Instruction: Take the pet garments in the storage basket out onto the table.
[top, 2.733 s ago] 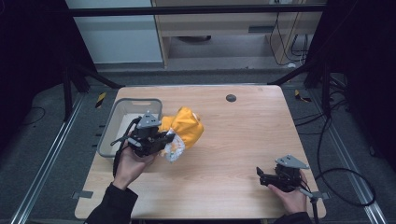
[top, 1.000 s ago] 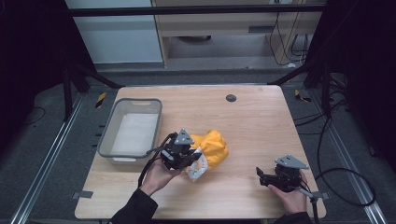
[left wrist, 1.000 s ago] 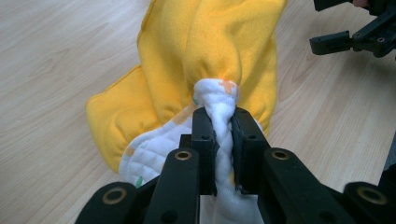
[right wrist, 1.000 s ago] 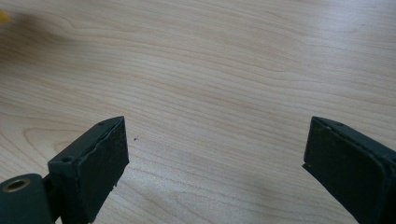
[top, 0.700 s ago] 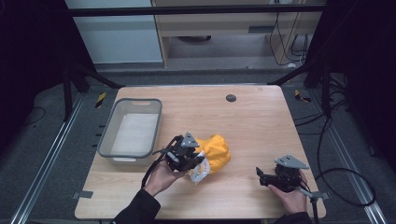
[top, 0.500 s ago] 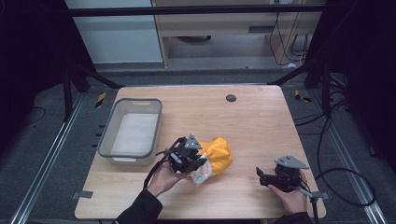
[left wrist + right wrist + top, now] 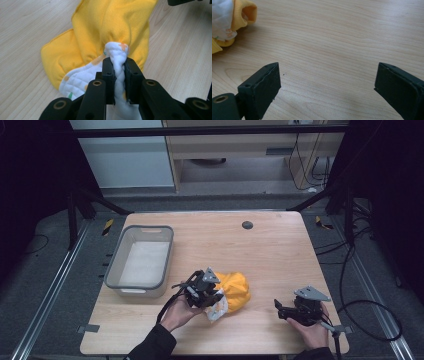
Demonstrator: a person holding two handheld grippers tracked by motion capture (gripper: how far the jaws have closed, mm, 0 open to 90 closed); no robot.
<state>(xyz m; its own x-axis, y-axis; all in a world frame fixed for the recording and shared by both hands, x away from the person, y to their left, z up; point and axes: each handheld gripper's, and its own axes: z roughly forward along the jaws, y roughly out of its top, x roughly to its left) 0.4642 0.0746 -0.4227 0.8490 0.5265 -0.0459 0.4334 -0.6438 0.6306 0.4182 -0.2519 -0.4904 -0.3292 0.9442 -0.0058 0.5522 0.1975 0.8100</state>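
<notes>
Yellow cloth (image 7: 235, 290) with white quilted lining lies bunched on the tabletop (image 7: 280, 250), front-centre, right of the grey bin (image 7: 142, 262) and clear of it. Left gripper (image 7: 202, 290) sits at the cloth's left end, fingers (image 7: 108, 75) clamped on a pinched fold of the white lining, so the cloth runs away from those fingers toward the right and slightly back; its long axis looks roughly left-right across the table. Right gripper (image 7: 287, 310) rests near the front right edge, apart from the cloth, fingers spread wide with nothing between them. Cloth lies to the right gripper's left, with bare wood between them. Left hand is plainly nearer, already on it; right would need to cross toward centre to catch the free end, my guess for spreading or folding. Left gripper view gives the grip detail: lining bulging up between the fingers, yellow side draped beyond, small coloured print on the white. Right gripper view catches just a corner of the cloth (image 7: 227, 22) at upper left and the open gap. High view gives the layout and the bin, which looks empty.
</notes>
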